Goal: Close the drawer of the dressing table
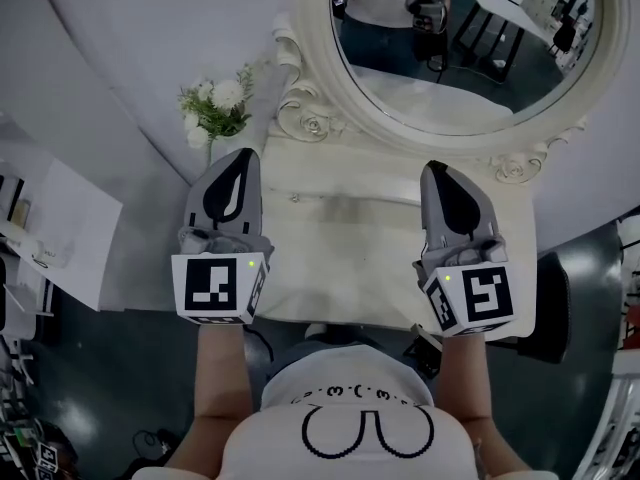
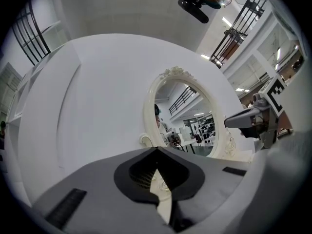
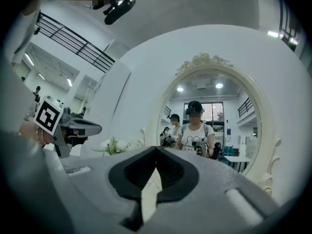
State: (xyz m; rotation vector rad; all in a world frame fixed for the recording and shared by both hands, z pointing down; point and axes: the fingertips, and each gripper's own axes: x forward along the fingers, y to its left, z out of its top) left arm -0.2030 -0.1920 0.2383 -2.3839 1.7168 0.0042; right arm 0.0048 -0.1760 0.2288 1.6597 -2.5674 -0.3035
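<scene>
The cream dressing table (image 1: 340,230) stands in front of me with its oval mirror (image 1: 470,68) behind it. No drawer front shows in any view; the table's front edge lies under my hands. My left gripper (image 1: 243,154) hovers over the left part of the tabletop, shut with nothing between its jaws. My right gripper (image 1: 436,166) hovers over the right part, also shut and empty. In the left gripper view the jaws of the left gripper (image 2: 157,149) meet at their tips, facing the mirror (image 2: 187,116). In the right gripper view the right gripper (image 3: 157,148) is closed the same way.
A small vase of white flowers (image 1: 215,108) stands at the table's back left corner. A black stool (image 1: 555,303) is on the floor to the right. A white shelf unit (image 1: 60,233) is to the left. The mirror (image 3: 214,121) reflects people.
</scene>
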